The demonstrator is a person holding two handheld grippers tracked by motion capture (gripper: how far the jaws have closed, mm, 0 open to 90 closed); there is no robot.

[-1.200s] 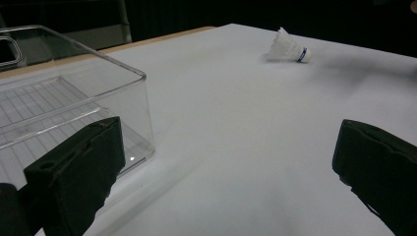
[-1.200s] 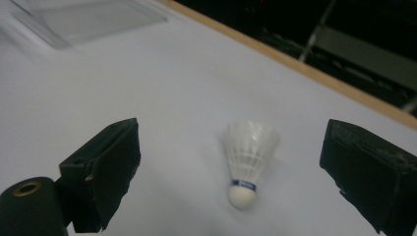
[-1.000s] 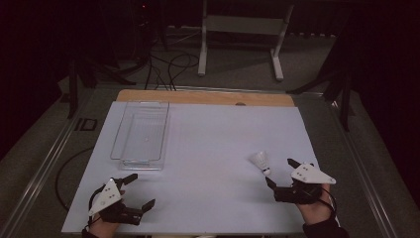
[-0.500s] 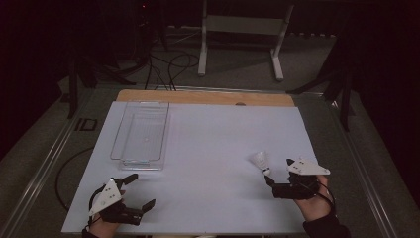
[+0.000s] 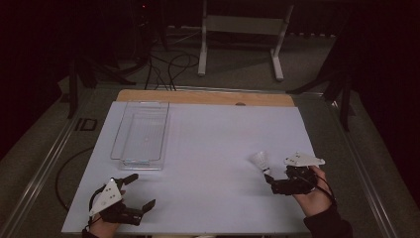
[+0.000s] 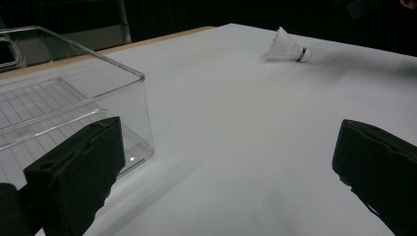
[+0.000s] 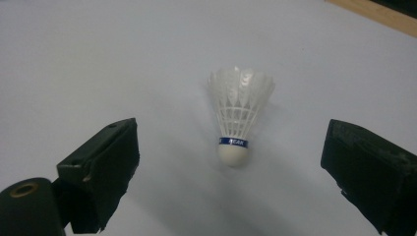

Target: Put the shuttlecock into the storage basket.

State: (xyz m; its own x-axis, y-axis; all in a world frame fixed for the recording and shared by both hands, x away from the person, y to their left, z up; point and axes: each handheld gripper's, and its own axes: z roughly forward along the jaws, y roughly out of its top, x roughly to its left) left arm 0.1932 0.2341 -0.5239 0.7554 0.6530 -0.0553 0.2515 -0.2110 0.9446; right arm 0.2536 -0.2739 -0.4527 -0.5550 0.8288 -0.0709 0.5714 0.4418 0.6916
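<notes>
A white feather shuttlecock (image 5: pixel 260 159) lies on its side on the white table sheet (image 5: pixel 213 148), at the right near the front. In the right gripper view the shuttlecock (image 7: pixel 240 113) points its cork, ringed by a blue band, toward the camera. My right gripper (image 5: pixel 271 181) sits just behind it, open, its jaws standing wide to either side of the cork without touching it (image 7: pixel 236 169). My left gripper (image 5: pixel 141 191) rests open and holding nothing at the front left. Its view shows the shuttlecock (image 6: pixel 288 49) far off.
A clear plastic box (image 5: pixel 142 133) stands at the left of the sheet, just beyond my left gripper, and it holds nothing. Its near corner (image 6: pixel 140 78) is close to the left jaw. A wooden strip (image 5: pixel 205 97) runs along the table's far edge.
My right gripper has crept forward toward the shuttlecock, which has stayed where it was. The left gripper has not moved.
</notes>
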